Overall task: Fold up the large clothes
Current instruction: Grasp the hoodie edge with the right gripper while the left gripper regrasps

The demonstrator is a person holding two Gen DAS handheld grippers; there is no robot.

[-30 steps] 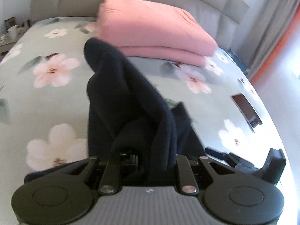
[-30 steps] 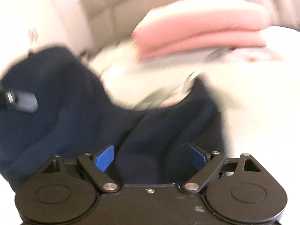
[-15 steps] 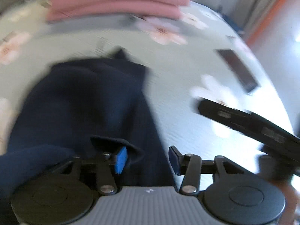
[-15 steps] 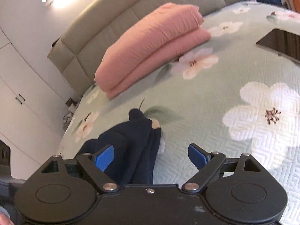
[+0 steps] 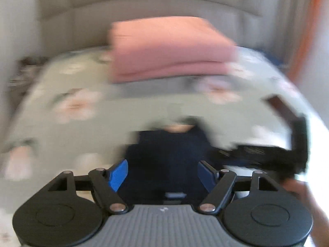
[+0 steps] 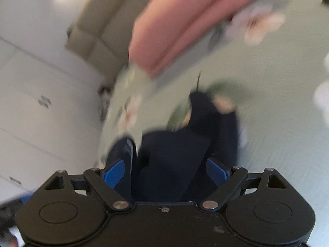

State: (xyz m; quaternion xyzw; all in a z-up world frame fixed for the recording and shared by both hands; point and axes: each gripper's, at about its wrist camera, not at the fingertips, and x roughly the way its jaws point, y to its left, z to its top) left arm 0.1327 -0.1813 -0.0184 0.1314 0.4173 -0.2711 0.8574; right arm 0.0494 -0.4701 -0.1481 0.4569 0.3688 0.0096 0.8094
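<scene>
Free room and obstacles on the bed (image 5: 51, 127).

Bare floral bedspread lies between the dark garment (image 5: 168, 150) and the pink folded stack (image 5: 168, 47). The stack blocks the headboard side; 1 dark flat object (image 5: 281, 107) lies at the right edge.

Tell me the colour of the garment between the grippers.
Dark navy garment, plain as far as shows; clearest in the right wrist view.

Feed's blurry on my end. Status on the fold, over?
Left gripper open, right gripper open. Dark garment bunched on the bed, between both grippers' fingers, ungripped. Pink stack beyond, clear of it.
</scene>
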